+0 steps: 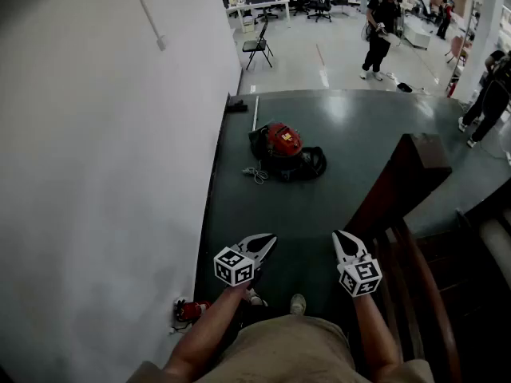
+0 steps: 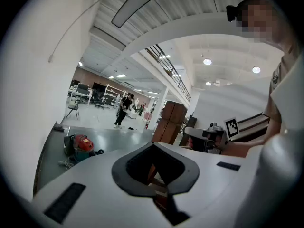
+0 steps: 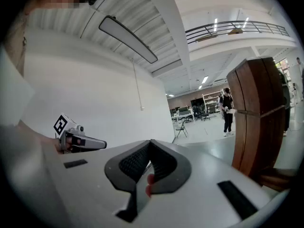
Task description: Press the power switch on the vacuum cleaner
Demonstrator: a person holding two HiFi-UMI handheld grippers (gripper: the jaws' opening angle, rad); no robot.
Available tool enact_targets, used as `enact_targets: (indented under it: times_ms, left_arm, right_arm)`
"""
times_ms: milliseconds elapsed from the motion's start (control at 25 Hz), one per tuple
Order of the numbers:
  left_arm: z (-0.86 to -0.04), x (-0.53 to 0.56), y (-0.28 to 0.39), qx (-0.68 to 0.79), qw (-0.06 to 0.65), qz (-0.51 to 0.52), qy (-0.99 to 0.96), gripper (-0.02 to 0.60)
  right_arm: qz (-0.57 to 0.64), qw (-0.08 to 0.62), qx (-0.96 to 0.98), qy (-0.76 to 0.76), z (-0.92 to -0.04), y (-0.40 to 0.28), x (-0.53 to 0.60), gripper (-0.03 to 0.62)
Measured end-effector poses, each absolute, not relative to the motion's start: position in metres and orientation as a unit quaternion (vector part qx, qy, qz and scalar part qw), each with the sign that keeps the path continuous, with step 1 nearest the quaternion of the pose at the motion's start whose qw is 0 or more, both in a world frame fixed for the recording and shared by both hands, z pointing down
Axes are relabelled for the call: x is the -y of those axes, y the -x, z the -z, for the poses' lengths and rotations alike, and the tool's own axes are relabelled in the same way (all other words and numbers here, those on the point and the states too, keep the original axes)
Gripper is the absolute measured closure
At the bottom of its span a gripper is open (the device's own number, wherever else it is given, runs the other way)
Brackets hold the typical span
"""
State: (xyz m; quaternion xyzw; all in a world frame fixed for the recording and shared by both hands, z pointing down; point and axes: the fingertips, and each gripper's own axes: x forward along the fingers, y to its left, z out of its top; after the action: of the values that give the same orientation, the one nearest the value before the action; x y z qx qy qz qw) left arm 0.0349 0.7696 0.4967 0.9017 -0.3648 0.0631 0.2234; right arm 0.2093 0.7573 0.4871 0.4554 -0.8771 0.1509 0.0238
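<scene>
**A:** What takes up most of the head view?

**B:** A smooth, matte white wall fills everything from 7 to 11 o'clock. Beside it runs a glossy dark green floor. A blocky brown wooden post with a flat cap rises at 3 o'clock.

**A:** And the vacuum cleaner?

**B:** A squat canister vacuum cleaner, rounded red plastic on top and black below, sits on the floor at 12 o'clock. It is near the wall and well apart from both grippers. A black hose curls at its 3 o'clock side, and a thin pale cord lies tangled at its 7 o'clock. Its power switch is too small to make out.

**A:** The grippers?

**B:** The white plastic left gripper and right gripper taper to points and aim toward 12 o'clock, side by side. Their black pads look finely ribbed. Each pair of jaws is pressed together with nothing between. Each gripper carries a white marker cube with square black patterns.
</scene>
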Motion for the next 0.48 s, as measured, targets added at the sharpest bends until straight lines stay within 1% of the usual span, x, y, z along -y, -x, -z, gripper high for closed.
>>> enact_targets:
  times_ms: [400,480]
  left_arm:
    - [-0.4962,-0.764,-0.035,0.371,0.227,-0.056,-0.899,0.575]
    - [-0.4955,-0.7615,-0.032,0.373,0.227,-0.056,-0.898,0.575]
  right_arm:
    - [-0.154,0.027,0.881,-0.446,-0.4886,-0.2058,-0.7498,0.586]
    - [-0.167,0.016,0.885,-0.434,-0.4885,-0.2017,-0.7477,0.585]
